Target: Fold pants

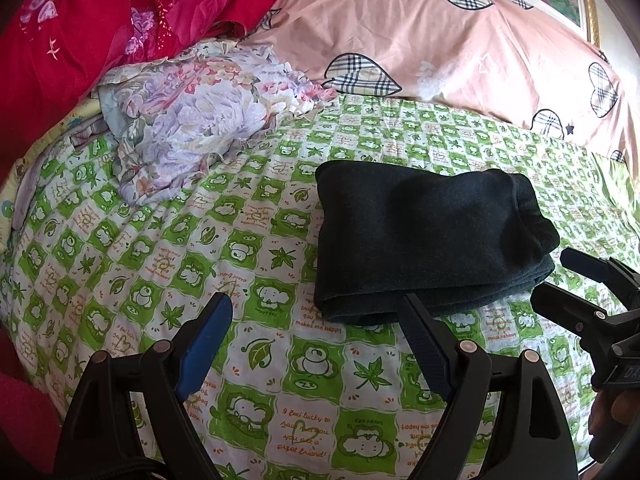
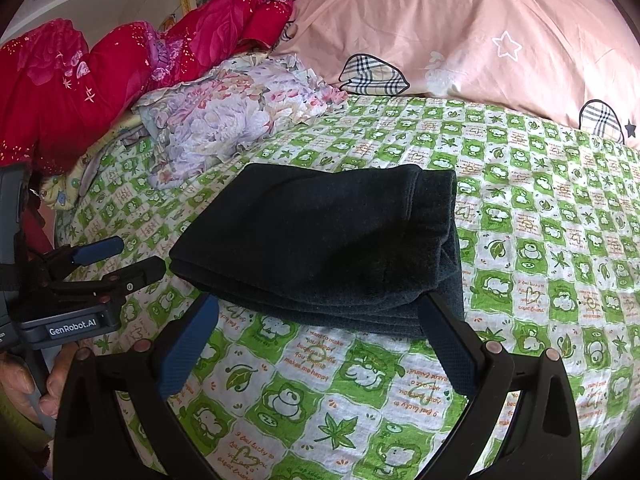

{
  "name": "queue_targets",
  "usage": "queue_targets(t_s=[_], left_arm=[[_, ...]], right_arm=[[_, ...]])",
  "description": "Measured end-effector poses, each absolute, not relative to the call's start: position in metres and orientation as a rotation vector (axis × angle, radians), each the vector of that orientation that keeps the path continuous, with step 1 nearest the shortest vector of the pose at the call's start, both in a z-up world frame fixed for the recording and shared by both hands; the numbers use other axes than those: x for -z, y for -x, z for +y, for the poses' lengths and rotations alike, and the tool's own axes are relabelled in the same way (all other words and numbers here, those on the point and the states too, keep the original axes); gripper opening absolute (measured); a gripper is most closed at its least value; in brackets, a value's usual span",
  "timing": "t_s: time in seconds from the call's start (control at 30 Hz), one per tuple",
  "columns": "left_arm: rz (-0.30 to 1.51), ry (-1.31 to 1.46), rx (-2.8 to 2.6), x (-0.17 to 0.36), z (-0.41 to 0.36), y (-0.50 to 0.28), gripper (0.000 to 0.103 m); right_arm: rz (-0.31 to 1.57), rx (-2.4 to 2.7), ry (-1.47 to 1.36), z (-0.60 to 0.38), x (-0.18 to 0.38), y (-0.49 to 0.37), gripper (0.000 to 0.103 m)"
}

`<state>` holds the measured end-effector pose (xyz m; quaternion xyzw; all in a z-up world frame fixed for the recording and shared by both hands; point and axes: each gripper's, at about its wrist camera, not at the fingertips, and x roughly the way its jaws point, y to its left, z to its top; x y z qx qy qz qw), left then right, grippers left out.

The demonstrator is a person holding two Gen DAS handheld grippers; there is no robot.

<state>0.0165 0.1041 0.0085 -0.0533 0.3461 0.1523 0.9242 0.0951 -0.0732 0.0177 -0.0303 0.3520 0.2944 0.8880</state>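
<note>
folded pants point(image 2: 320, 240), underside hidden, right gripper point(image 2: 316, 340) agape

A bed point(image 2: 520, 248) covered by a quilted sheet of green and white squares printed with cartoon animals and leaves; dark folded pants point(image 2: 320, 240) lie flat near its middle; a crumpled pale floral cloth point(image 2: 224, 120) sits beyond them to the left; red bedding point(image 2: 80, 88) is heaped at the far left; a pink duvet point(image 2: 460, 32) with plaid hearts lies across the far edge.
</note>
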Motion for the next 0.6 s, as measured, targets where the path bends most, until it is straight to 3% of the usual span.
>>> queue_targets(t_s=[0.6], left_arm=[[0.71, 0.105, -0.305, -0.0089, 0.1027, -0.0178, 0.086]], right_arm=[[0.729, -0.612, 0.064, -0.071, -0.0187, -0.0952, 0.1]])
